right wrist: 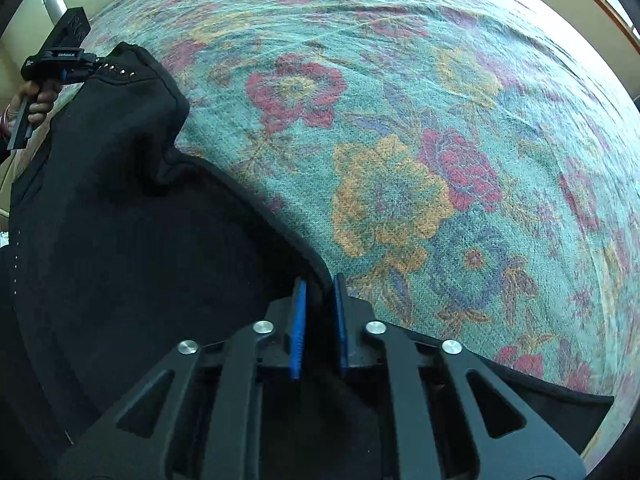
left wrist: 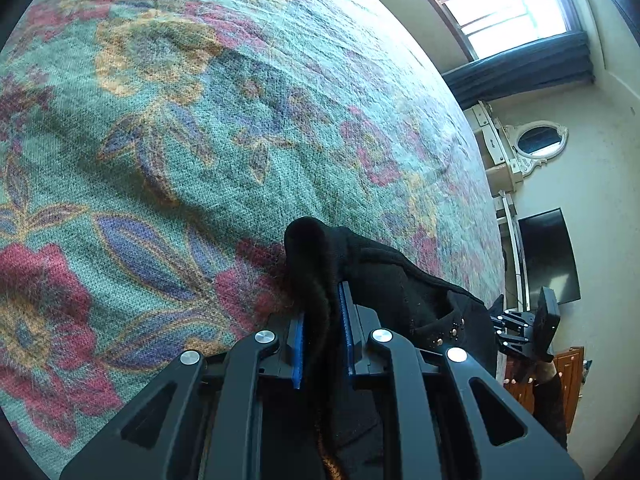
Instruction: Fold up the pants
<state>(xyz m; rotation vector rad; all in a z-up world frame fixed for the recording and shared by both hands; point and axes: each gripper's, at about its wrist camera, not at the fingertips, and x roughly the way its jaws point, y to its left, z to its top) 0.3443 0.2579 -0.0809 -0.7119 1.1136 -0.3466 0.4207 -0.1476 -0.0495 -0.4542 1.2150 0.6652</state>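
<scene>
1. Closest to you, your left gripper has its blue-padded jaws clamped on a bunched ridge of the black pants, which rises out between the pads and droops away toward your other hand.
2. Your right gripper is likewise closed on the pants, pinching a hemmed edge; the cloth spreads from there in a broad dark sheet, sagging between the two holds.
3. By my reading you are in the carrying part of a fold: both edges are lifted and held over the floral blanket, nothing laid down yet. Whether these are waist or hem corners I cannot tell, though a row of small studs sits near your left grip.
4. The next move calls for keeping both holds level and taut, bringing the held edge across the part of the pants beneath it, and lowering before either grip lets go. The loose bunch above your left pads may crease the fold.
5. Beyond the pants the blanket lies flat with only soft ripples; nothing stands on it.
6. Farthest from the pants, past the blanket's edge, are a dark screen, an oval mirror and a bright window, well out of reach.
</scene>
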